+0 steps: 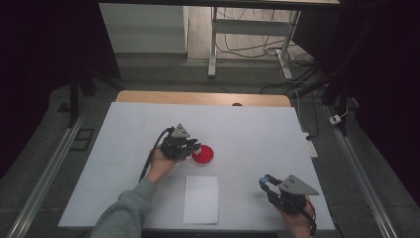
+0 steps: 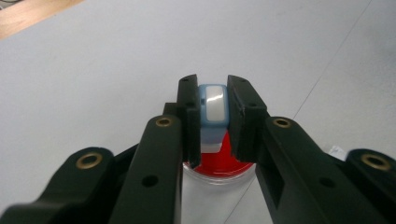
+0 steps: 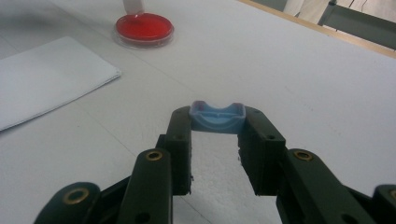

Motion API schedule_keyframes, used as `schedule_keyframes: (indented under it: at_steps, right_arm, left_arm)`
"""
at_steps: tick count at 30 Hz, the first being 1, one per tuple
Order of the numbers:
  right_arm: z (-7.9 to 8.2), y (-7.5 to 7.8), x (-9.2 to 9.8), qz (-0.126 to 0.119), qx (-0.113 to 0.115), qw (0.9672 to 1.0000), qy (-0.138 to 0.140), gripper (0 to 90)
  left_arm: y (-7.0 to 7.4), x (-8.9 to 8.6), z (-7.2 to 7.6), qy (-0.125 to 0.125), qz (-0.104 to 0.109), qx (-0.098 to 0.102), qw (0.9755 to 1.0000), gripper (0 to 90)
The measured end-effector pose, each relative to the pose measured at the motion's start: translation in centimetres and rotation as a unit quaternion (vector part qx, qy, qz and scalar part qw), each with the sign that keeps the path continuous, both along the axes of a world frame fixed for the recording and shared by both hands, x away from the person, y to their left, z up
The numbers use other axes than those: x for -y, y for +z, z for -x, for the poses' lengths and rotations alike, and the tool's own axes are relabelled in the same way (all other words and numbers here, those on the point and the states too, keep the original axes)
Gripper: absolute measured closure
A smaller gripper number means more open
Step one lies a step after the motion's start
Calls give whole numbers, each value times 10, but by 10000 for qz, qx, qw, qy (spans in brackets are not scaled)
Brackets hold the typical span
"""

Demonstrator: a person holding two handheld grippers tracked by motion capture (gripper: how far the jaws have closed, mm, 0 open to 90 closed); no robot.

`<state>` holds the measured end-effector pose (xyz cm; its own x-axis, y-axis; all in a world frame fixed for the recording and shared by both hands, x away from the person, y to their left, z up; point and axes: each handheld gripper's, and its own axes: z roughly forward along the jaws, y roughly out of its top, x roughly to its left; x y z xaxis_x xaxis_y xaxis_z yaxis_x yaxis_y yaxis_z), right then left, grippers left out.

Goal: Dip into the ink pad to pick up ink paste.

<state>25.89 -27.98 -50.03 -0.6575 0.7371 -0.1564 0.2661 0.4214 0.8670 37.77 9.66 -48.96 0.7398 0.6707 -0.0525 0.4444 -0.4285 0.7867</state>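
We hold left gripper (image 2: pixel 214 116) over round clear dish of red gel (image 1: pixel 203 155), jaws clamped on small blue-and-white block (image 2: pixel 212 109). Right gripper (image 3: pixel 217 126) rests near surface (image 1: pixel 257 134) edge, jaws gripping pale blue curved cap (image 3: pixel 217 116). We judge work midway: block at dish, cap off, folded white paper (image 1: pixel 201 198) untouched.

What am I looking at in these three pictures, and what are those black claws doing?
A person sits at a white table, holding a tool in each hand. One picture looks down from above; the others come from cameras riding on each tool. The left hand-held gripper is closed on a small white and blue piece, held over a round dish of red material. The right hand-held gripper pinches a small blue piece near the table's corner. A folded white sheet lies between them.
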Motion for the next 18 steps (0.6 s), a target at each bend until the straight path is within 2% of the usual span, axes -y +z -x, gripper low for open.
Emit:
schedule_keyframes:
  at_steps: [11,18]
  right_arm:
    - [0,0,0,-3,-6,10000,-9,649]
    - [0,0,1,-1,-16,10000,-17,649]
  left_arm:
    - [-6,2,-3,-34,-83,-162,9998,761]
    - [-8,3,-4,-30,-80,-175,9998,762]
